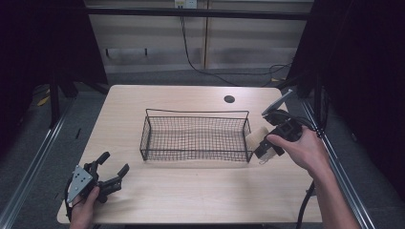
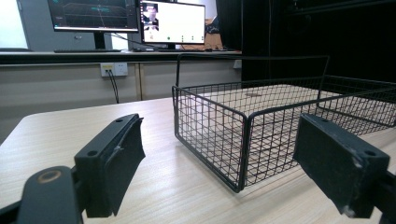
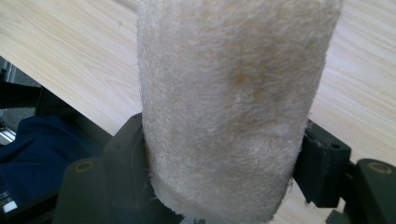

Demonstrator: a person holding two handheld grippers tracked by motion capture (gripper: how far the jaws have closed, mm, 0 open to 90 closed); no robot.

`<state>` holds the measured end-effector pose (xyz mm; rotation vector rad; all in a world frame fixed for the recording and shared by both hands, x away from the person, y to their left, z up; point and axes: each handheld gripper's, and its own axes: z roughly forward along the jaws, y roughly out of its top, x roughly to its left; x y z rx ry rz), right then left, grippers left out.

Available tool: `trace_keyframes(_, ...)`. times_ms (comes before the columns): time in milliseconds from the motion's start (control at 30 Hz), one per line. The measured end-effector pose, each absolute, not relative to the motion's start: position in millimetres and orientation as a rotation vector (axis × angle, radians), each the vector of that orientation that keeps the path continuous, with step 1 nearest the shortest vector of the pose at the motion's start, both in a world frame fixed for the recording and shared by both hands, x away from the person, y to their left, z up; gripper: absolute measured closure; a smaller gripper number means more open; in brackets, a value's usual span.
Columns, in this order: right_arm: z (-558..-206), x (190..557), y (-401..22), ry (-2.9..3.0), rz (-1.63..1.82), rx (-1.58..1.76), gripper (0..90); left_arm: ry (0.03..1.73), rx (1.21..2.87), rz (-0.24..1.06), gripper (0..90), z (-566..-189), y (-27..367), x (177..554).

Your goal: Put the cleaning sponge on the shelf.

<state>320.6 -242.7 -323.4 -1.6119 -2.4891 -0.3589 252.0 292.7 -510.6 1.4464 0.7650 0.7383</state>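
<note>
Right gripper (image 1: 263,143): jaws clamped on fuzzy cream roll (image 1: 254,138), held above table just beside right end of wire basket (image 1: 196,138). Basket lies leftward, long axis across table. Left gripper (image 1: 112,171): jaws apart, empty, farther off.

table (image 1: 191,200): light wood | on it: black wire basket (image 1: 196,138)

— What colour is the fuzzy roll (image 3: 233,107)?
— Cream, with a faint tan smudge. The tongs are black.
— And the basket (image 1: 196,138)?
— Black wire in a fine grid, on a pale wood-grain worktop (image 1: 191,191).
</note>
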Motion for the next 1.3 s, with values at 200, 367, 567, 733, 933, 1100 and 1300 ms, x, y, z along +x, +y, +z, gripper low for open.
trace_keyframes(200, -317.5, 328.6, -235.5, -2.498, -0.362, -1.612, 29.0, 0.763, 1.448, 0.742, 15.6, -510.5, 293.0, 252.1)
trace_keyframes(367, -317.1, 334.7, -226.8, -2.507, -0.343, -1.602, 29.0, 0.763, 1.448, 0.743, 15.7, -510.5, 293.0, 252.1)
trace_keyframes(567, -314.4, 341.3, -218.3, -2.523, -0.341, -1.6, 29.0, 0.762, 1.449, 0.743, 15.6, -510.5, 293.0, 252.1)
trace_keyframes(733, -314.1, 345.3, -213.4, -2.509, -0.362, -1.607, 29.0, 0.762, 1.449, 0.742, 15.6, -510.5, 293.0, 252.1)
trace_keyframes(933, -315.9, 353.4, -208.6, -2.49, -0.358, -1.626, 29.0, 0.763, 1.449, 0.741, 15.7, -510.5, 292.9, 252.1)
trace_keyframes(1100, -321.3, 361.7, -203.6, -2.481, -0.347, -1.645, 29.0, 0.763, 1.448, 0.742, 15.7, -510.5, 293.0, 252.1)
trace_keyframes(1300, -325.0, 368.1, -196.3, -2.459, -0.38, -1.653, 28.9, 0.763, 1.449, 0.741, 15.6, -510.5, 293.0, 252.1)
